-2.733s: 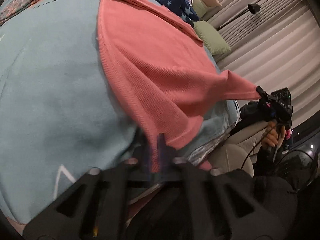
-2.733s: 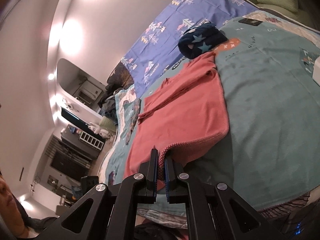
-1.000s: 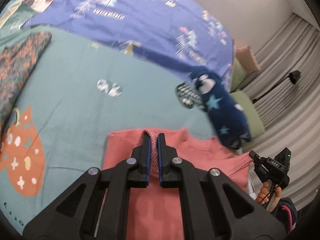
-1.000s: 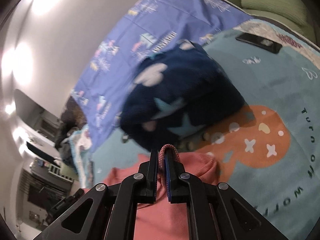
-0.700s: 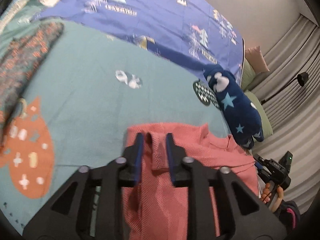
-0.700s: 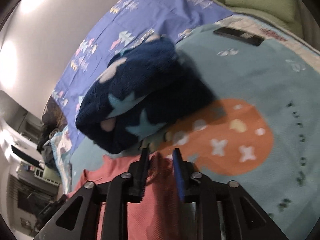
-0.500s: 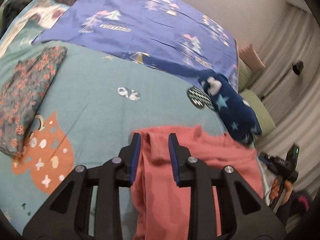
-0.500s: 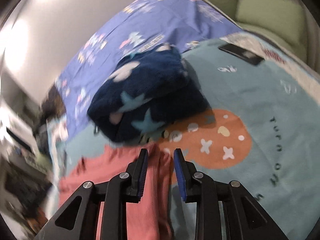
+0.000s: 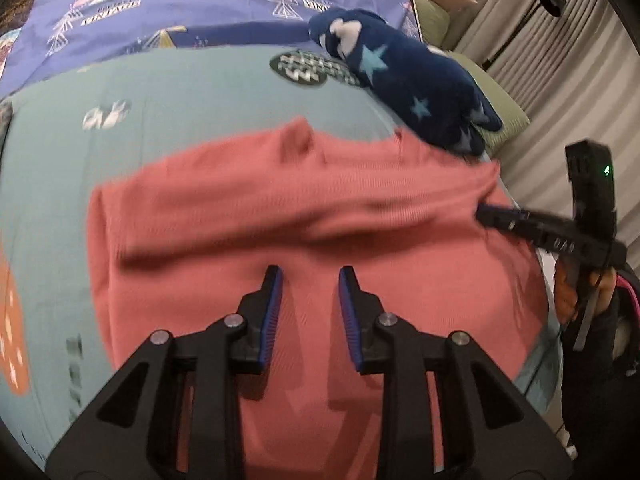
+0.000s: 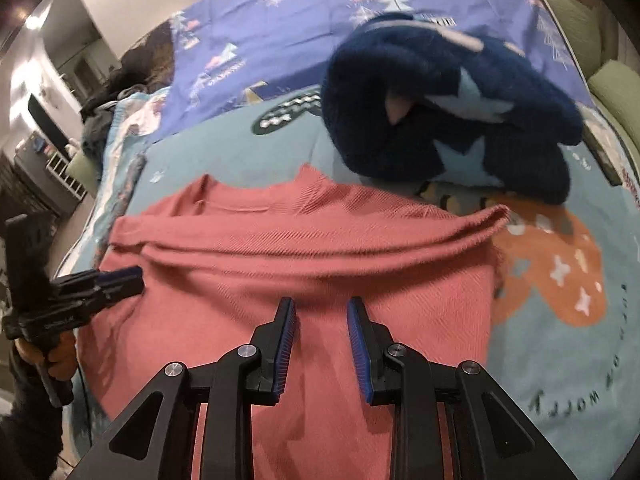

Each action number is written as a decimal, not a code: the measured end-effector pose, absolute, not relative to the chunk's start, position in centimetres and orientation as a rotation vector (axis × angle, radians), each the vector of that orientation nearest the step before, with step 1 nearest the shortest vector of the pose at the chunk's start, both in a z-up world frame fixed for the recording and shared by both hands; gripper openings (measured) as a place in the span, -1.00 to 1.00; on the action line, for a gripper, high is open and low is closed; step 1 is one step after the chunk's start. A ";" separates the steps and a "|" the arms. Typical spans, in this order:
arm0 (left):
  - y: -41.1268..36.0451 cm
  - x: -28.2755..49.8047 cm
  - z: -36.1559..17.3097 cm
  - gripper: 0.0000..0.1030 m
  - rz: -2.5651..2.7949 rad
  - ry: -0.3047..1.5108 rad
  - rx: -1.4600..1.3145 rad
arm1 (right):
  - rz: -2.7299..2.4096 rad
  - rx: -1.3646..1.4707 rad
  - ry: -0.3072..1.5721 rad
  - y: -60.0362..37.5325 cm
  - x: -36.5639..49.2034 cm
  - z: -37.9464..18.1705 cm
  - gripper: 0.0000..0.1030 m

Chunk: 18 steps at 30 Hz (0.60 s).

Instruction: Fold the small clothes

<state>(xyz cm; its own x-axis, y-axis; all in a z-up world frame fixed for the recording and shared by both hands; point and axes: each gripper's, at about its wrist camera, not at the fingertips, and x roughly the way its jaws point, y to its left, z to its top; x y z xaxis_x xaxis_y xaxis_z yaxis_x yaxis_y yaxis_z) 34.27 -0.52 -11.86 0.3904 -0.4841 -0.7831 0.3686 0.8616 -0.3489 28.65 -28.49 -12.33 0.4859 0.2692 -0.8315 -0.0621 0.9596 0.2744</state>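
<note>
left gripper point(image 9: 308, 280): jaws apart, nothing between, above cloth | right gripper point(image 10: 320, 312): jaws apart, empty, above cloth | salmon-pink ribbed knit garment point(image 9: 280, 208): folded over, flat on teal printed bedspread point(image 9: 180, 92), far edge just beside dark-blue star-pattern fleece bundle point(image 10: 440, 120) | frames motion-blurred

White block letters are sitting under the tree pictures on the purple-blue sheet point(image 9: 110, 16). They are looking a bit like "VINTAGE", but the blur is making that unsure. Dark letters are running upside down along the teal blanket point(image 10: 560, 398) beside its orange patch, and they are seeming to spell "wolly". Tiny white letters are showing on the side of the right gripper point(image 9: 486, 216) and the left gripper point(image 10: 132, 280), too small to read.
</note>
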 end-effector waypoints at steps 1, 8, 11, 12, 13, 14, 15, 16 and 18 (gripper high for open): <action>-0.6 35.0 -11.6 -0.35 -0.535 1.032 -0.134 | 0.201 0.237 1.044 -28.8 29.3 -12.4 -0.47; 2.4 39.4 -9.5 -0.18 -0.283 0.886 -0.172 | 0.006 0.346 0.900 -33.4 32.6 -11.4 -0.47; 4.6 38.2 -9.8 -0.18 -0.289 0.898 -0.236 | 0.017 0.445 0.919 -35.6 30.7 -12.3 -0.47; 5.2 37.3 -9.8 -0.17 -0.284 0.896 -0.238 | 0.010 0.448 0.916 -36.1 29.8 -12.2 -0.47; 5.8 36.4 -9.8 -0.12 -0.281 0.892 -0.241 | 0.000 0.448 0.906 -36.8 28.6 -12.1 -0.47; 6.6 35.2 -9.7 -0.07 -0.273 0.892 -0.247 | -0.013 0.450 0.894 -37.3 27.3 -11.9 -0.47; 7.6 33.9 -9.7 0.01 -0.259 0.886 -0.257 | -0.026 0.458 0.883 -37.9 25.6 -11.8 -0.47; 8.5 32.4 -9.6 0.04 -0.251 0.876 -0.275 | -0.029 0.470 0.881 -38.4 24.2 -11.7 -0.45; 9.9 30.2 -9.7 0.05 -0.238 0.870 -0.310 | -0.018 0.512 0.882 -39.6 20.5 -11.8 -0.42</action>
<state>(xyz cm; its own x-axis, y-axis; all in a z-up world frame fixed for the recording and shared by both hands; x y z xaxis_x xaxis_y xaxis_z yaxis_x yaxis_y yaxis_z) 30.19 9.93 -9.66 0.6231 -0.3281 -0.7100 0.0782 0.9294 -0.3608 20.51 -39.63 -11.78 0.6433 0.1920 -0.7412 0.2218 0.8798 0.4205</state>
